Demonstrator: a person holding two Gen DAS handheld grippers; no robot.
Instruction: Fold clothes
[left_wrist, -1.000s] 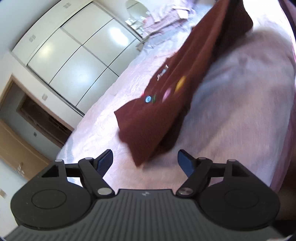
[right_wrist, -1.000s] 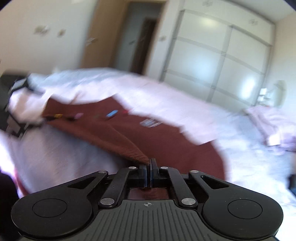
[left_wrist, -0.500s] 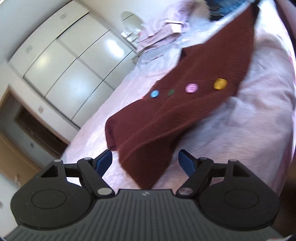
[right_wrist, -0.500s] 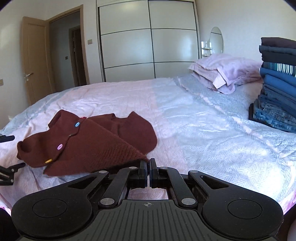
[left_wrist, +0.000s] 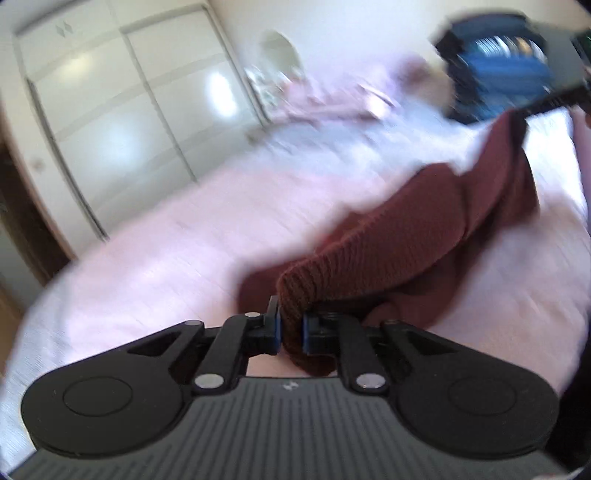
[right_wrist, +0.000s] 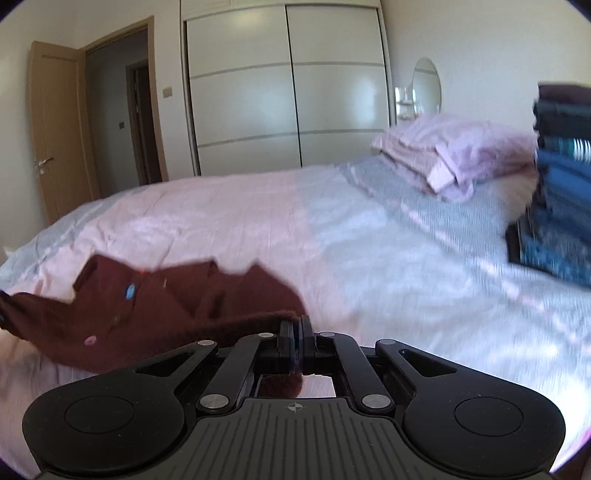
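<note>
A dark red knitted cardigan (left_wrist: 417, 240) with coloured buttons lies stretched over the pink bed (left_wrist: 155, 258). My left gripper (left_wrist: 290, 330) is shut on one ribbed edge of it. My right gripper (right_wrist: 297, 343) is shut on another edge of the cardigan (right_wrist: 155, 314), which hangs out to the left above the bed (right_wrist: 258, 229). The right gripper also shows in the left wrist view (left_wrist: 546, 99) at the top right, holding the far end. The left wrist view is blurred.
A stack of folded dark and blue clothes (right_wrist: 557, 184) stands at the right of the bed. Pink pillows (right_wrist: 454, 151) lie at its head. White wardrobe doors (right_wrist: 288, 92) and an open wooden door (right_wrist: 55, 147) are behind.
My left gripper was open near the cardigan and has closed on its ribbed edge. My right gripper has stayed shut on the cardigan, now pulled taut between the two.
</note>
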